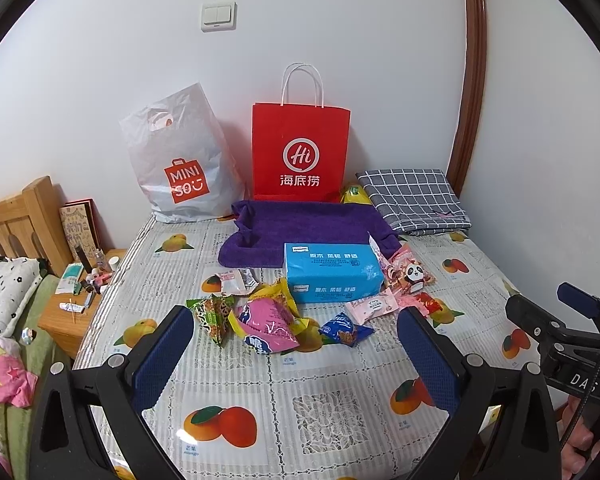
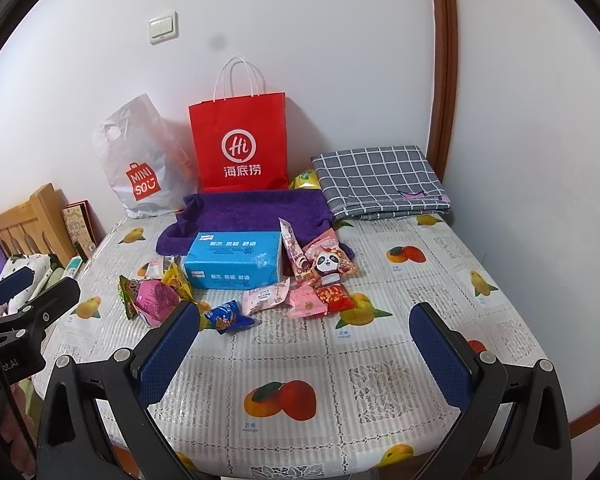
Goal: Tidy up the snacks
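Blue pack: my tissue pack (image 1: 332, 272) sits mid-desk, snacks strewn around its near side.
Left hand-held gripper (image 1: 296, 344): I read it open and empty, pink snack bag (image 1: 266, 326) just ahead between its fingers.
Right hand-held gripper (image 2: 306, 338): open too, empty, red packet (image 2: 334, 298) ahead, slightly left.
Nearer arm: left for the pink bag, I judge.
Destination: red paper bag (image 2: 240, 144) upright at the wall, well beyond.
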Tool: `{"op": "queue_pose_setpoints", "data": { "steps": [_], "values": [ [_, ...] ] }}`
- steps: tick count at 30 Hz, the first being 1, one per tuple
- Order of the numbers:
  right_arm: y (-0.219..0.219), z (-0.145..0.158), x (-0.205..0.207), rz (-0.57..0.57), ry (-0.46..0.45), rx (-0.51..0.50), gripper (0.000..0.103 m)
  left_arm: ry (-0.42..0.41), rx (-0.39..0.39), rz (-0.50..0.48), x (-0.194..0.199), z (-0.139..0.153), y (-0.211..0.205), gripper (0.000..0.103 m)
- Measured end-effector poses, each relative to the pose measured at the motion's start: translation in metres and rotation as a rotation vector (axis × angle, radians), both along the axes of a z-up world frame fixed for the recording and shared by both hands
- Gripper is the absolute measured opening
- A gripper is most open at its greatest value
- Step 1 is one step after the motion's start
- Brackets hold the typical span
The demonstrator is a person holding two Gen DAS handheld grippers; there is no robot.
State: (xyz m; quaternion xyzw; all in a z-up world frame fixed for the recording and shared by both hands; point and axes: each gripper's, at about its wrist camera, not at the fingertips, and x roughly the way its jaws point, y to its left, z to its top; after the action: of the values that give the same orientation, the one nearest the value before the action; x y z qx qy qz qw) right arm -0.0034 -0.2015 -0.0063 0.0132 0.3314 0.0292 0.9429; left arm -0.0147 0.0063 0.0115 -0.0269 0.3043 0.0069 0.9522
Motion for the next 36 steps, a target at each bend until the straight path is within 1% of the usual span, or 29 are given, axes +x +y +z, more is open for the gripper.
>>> {"op": "queue_pose_setpoints", "data": {
  "steps": [7,11,15,19,24,26,30,33,36],
  "values": [
    [-0.001,-0.001,0.001,0.002,0.001,0.004,0.103,-0.001,0.000,-0.001,0.000,0.000,-0.001,0.102],
    [-0.002,-0.003,0.009,0.014,0.013,0.016,0.103,0.006,0.004,-0.003,0.006,-0.001,-0.003,0.102],
    [-0.002,-0.005,0.019,0.030,0.000,0.010,0.103,0.025,0.003,0.000,0.020,-0.005,-0.001,0.102],
    [-0.007,-0.015,0.034,0.015,0.004,-0.002,0.103,0.057,-0.010,0.002,0.038,-0.014,0.004,0.102],
    [-0.020,-0.037,0.057,-0.007,0.033,-0.013,0.103,0.098,-0.014,0.026,0.062,-0.035,0.015,0.102],
    [-0.027,-0.050,0.069,-0.013,0.063,0.000,0.102,0.120,-0.014,0.037,0.073,-0.045,0.020,0.102],
    [-0.041,-0.078,0.094,-0.019,0.136,0.021,0.095,0.170,-0.029,0.048,0.092,-0.063,0.032,0.102],
    [-0.048,-0.101,0.113,-0.011,0.194,0.017,0.095,0.222,-0.033,0.065,0.107,-0.078,0.041,0.102],
    [-0.053,-0.118,0.128,-0.009,0.231,0.024,0.094,0.248,-0.052,0.079,0.119,-0.091,0.051,0.102]
  ]
}}
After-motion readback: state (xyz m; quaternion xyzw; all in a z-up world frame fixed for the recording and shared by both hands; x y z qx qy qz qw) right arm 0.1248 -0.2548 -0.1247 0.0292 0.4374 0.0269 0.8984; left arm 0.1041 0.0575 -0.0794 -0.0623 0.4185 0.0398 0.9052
